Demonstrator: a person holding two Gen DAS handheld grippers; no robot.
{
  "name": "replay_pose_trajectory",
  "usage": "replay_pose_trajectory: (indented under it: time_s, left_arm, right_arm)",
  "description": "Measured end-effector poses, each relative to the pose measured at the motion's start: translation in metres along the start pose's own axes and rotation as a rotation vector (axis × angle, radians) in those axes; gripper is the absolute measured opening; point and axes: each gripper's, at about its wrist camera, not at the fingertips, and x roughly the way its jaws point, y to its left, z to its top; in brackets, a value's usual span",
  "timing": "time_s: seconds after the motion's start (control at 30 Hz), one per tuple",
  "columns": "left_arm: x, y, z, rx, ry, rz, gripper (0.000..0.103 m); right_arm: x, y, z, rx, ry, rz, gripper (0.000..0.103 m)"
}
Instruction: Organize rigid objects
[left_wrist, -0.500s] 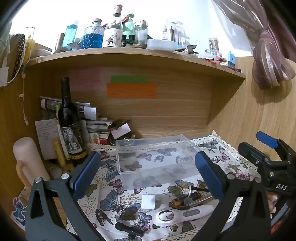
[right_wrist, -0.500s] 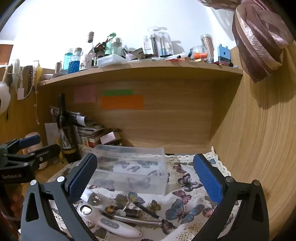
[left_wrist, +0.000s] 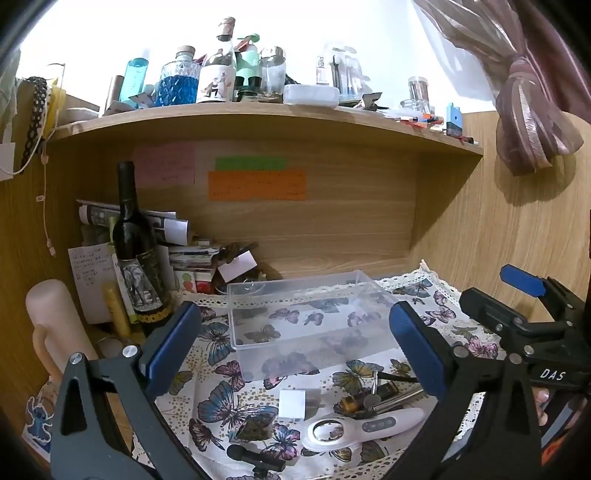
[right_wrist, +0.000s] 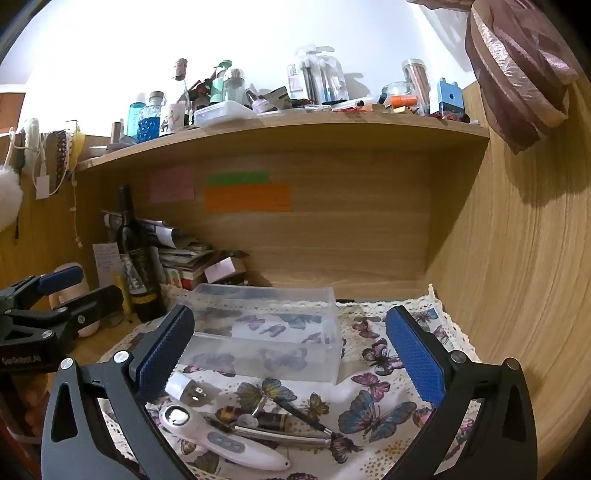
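An empty clear plastic box (left_wrist: 310, 317) (right_wrist: 269, 332) stands on a butterfly-print cloth (left_wrist: 221, 402) (right_wrist: 373, 410). In front of it lie a white handheld device with a round lens (left_wrist: 362, 428) (right_wrist: 221, 439), a white plug adapter (left_wrist: 293, 404) (right_wrist: 184, 387), a brown tube (left_wrist: 369, 397) (right_wrist: 258, 415), a metal tool (right_wrist: 284, 432) and a small black microphone (left_wrist: 255, 458). My left gripper (left_wrist: 295, 347) is open and empty above the cloth, in front of the box. My right gripper (right_wrist: 291, 350) is open and empty, also facing the box.
A dark wine bottle (left_wrist: 138, 258) (right_wrist: 138, 266) stands left of the box beside stacked papers and boxes (left_wrist: 192, 258). A pink mug (left_wrist: 55, 332) sits far left. The upper shelf (left_wrist: 258, 114) holds several bottles and jars. Wooden walls close in the back and right.
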Motion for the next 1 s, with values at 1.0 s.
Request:
replay_pose_trajectory:
  time_s: [1.0]
  left_arm:
    - [-0.0017, -0.0016, 0.0029, 0.005, -0.014, -0.004, 0.103]
  right_arm:
    - [-0.0016, -0.0018, 0.0031, 0.011, 0.007, 0.006, 0.103]
